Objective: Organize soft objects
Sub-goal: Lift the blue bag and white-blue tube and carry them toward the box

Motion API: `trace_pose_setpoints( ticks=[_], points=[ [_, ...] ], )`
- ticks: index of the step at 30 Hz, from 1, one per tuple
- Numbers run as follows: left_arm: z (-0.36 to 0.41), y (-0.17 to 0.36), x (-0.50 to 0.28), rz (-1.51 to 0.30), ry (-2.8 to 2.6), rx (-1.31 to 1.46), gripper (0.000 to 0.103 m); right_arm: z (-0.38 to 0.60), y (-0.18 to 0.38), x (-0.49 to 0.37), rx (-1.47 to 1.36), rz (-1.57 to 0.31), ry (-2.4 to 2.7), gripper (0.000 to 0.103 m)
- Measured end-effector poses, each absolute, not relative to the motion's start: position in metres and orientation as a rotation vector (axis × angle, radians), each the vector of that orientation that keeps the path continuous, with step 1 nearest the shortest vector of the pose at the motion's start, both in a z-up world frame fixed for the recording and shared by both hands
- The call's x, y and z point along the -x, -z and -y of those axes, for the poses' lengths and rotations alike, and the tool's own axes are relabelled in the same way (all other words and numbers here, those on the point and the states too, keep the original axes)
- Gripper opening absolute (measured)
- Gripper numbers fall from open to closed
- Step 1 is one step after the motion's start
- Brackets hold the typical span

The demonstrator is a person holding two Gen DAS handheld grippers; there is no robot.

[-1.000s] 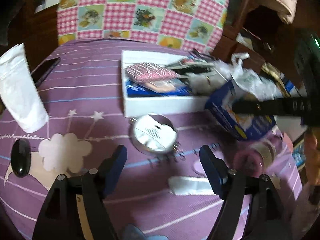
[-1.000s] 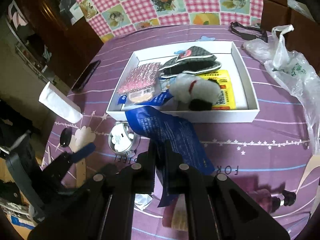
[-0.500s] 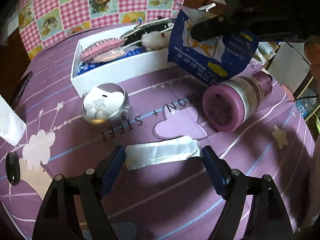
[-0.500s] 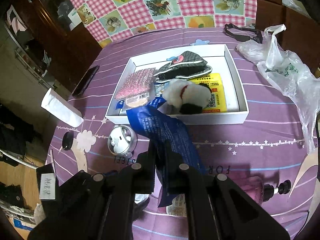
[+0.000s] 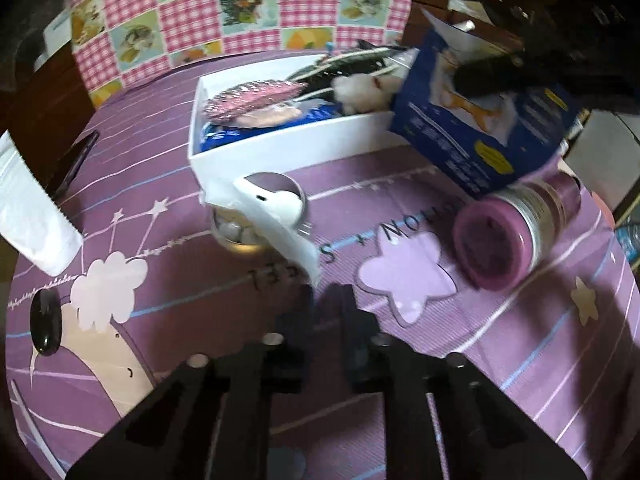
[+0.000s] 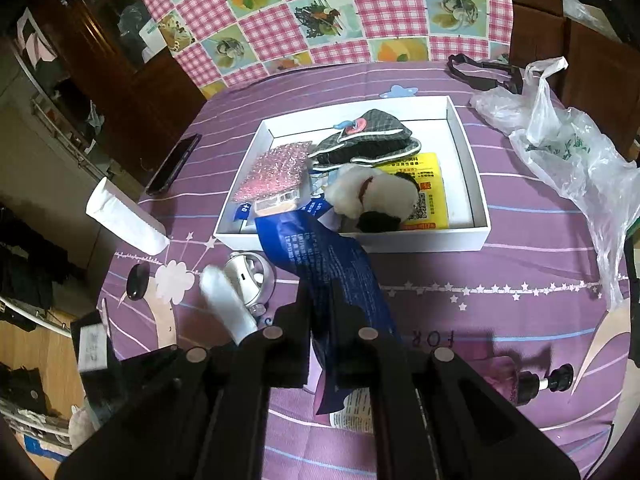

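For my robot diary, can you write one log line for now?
left tool: shut on white floppy packet | right tool: shut on blue plastic pouch

Blue packet; white box; purple striped tablecloth; pink bottle

The purple cloth covering the tabletop is showing the printed word "FOR", reading mirrored in the right wrist view. Print on the blue packet and yellow packet is remaining illegible.
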State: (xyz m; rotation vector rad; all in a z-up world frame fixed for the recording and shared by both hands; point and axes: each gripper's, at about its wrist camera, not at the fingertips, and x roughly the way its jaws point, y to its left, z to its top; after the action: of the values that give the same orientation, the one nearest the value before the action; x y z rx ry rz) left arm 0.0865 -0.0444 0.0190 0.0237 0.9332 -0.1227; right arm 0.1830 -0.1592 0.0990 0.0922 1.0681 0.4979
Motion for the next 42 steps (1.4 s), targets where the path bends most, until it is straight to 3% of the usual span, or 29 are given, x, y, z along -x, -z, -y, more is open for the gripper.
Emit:
trace_pose_setpoints(
  ticks=[2,13,15,17,18,19,24,27,30,36,38,42],
  points=[
    [0.042,-0.025,-0.084,-0.902,0.122,-0.009,0.005,0.159,-0.100,-0.182,-0.090,-1.065,-0.502,0.008],
    [0.027,-0.062,-0.071,-0.762,0.123,0.038,0.003,0.162,-0.117,-0.173,-0.095,-1.021,-0.534,0.008],
    [0.027,-0.062,-0.069,-0.776,0.069,0.008,0.015,0.163,-0.118,-0.173,-0.097,-1.017,-0.538,0.008],
    [0.021,-0.062,-0.070,-0.789,0.066,0.042,0.070,0.163,-0.119,-0.173,-0.097,-1.016,-0.539,0.008],
    [0.015,-0.063,-0.069,-0.774,0.071,0.079,0.080,0.163,-0.119,-0.172,-0.098,-1.017,-0.538,0.008],
    [0.011,-0.064,-0.069,-0.759,0.073,0.104,0.084,0.163,-0.119,-0.172,-0.098,-1.018,-0.538,0.008],
    [0.004,-0.047,-0.080,-0.823,0.043,0.077,0.084,0.162,-0.118,-0.173,-0.091,-1.023,-0.539,0.008],
    [0.006,-0.026,-0.092,-0.867,0.014,0.048,0.082,0.161,-0.116,-0.173,-0.087,-1.029,-0.537,0.008],
    [0.007,-0.017,-0.095,-0.901,0.000,0.018,0.073,0.161,-0.116,-0.174,-0.089,-1.030,-0.537,0.008],
    [0.015,-0.019,-0.090,-0.923,0.026,-0.002,0.040,0.161,-0.115,-0.175,-0.091,-1.031,-0.539,0.008],
    [0.020,-0.021,-0.088,-0.931,0.046,-0.017,0.020,0.162,-0.115,-0.175,-0.090,-1.033,-0.536,0.008],
    [0.025,-0.022,-0.087,-0.946,0.063,-0.030,0.006,0.163,-0.115,-0.175,-0.089,-1.034,-0.533,0.008]
  ],
)
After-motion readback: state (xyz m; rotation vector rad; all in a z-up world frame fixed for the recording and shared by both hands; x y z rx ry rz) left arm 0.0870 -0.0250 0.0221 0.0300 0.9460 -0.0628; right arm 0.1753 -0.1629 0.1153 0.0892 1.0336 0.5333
